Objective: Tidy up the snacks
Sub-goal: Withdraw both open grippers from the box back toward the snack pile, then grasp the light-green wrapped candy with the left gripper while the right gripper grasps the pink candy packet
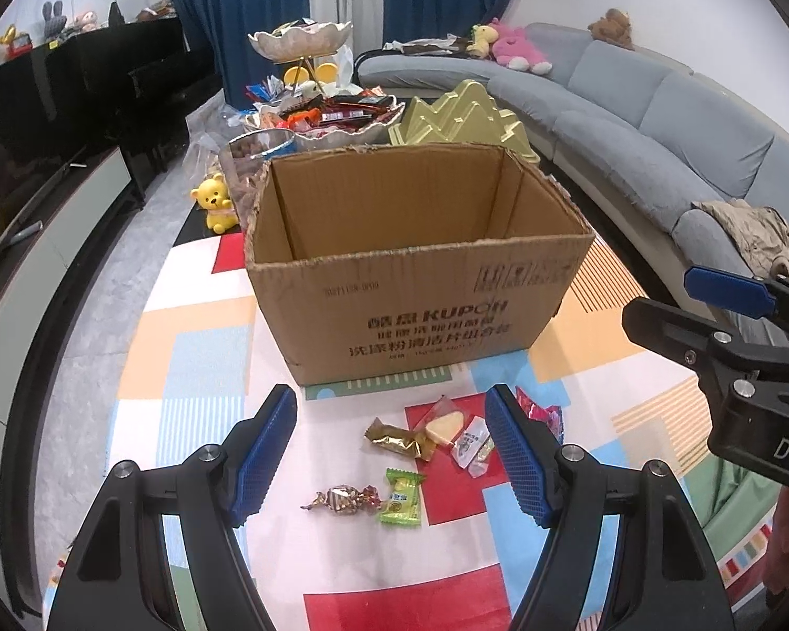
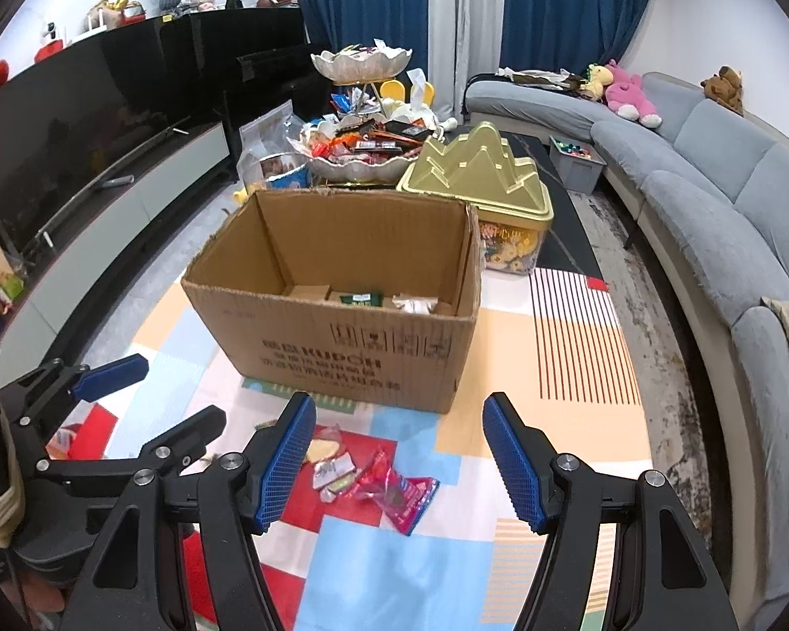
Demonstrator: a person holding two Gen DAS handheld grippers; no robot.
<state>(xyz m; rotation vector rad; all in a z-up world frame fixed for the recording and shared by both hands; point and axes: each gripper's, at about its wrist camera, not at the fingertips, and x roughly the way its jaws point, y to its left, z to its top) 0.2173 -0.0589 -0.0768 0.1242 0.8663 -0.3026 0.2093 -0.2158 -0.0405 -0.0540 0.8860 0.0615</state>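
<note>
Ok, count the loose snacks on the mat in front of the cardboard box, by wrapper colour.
gold wrapped bar: 1
clear-wrapped yellow cake: 1
white wrapped candy: 1
pink packet: 1
green packet: 1
foil twist candy: 1
Total: 6

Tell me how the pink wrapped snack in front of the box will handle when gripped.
The pink snack packet looks crinkled and flat, so it is probably floppy and light. Its glossy film may slip between pads. Lying flat on the mat, it seems unlikely to roll.
</note>
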